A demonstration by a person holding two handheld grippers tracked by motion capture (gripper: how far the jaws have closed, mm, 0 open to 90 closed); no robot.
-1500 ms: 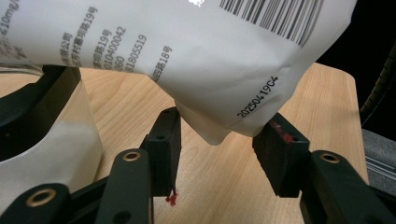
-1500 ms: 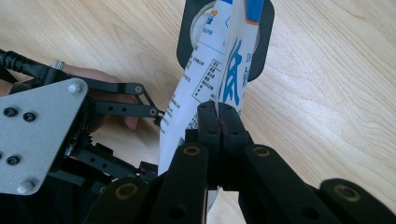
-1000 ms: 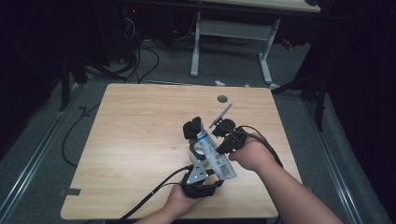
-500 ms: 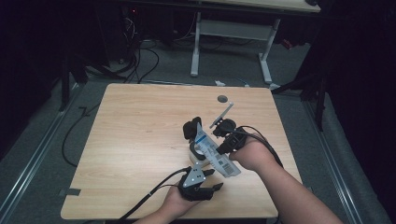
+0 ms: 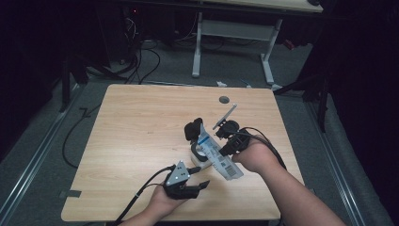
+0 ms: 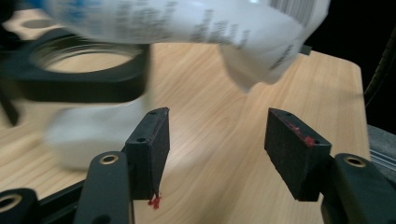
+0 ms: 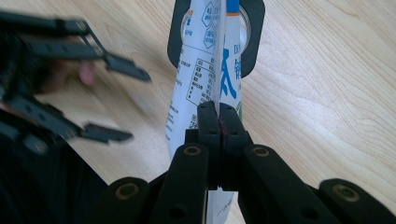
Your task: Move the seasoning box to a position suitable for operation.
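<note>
A white pouch [image 5: 219,157] with blue print hangs slanted over the table's middle, and my right gripper [image 5: 225,149] is shut on its edge. In the right gripper view the jaws [image 7: 218,116] pinch the pouch [image 7: 201,79], whose far end lies at a black ring [image 7: 254,28]. Under that ring [image 6: 79,84] stands a white cup [image 6: 88,135]. My left gripper [image 5: 200,187] is near the front edge, left of the pouch's lower end. Its jaws [image 6: 222,140] have just been opening; nothing is between them, and the pouch [image 6: 187,23] hangs above.
A small grey round inlay [image 5: 224,99] sits near the far edge of the wooden table [image 5: 136,122]. Cables trail off the front edge and across the floor at left. A white desk frame [image 5: 230,33] stands behind the table.
My left gripper has let go of the pouch's lower end, opened, and drawn back left toward the front edge. The right gripper and the pouch have stayed put.
</note>
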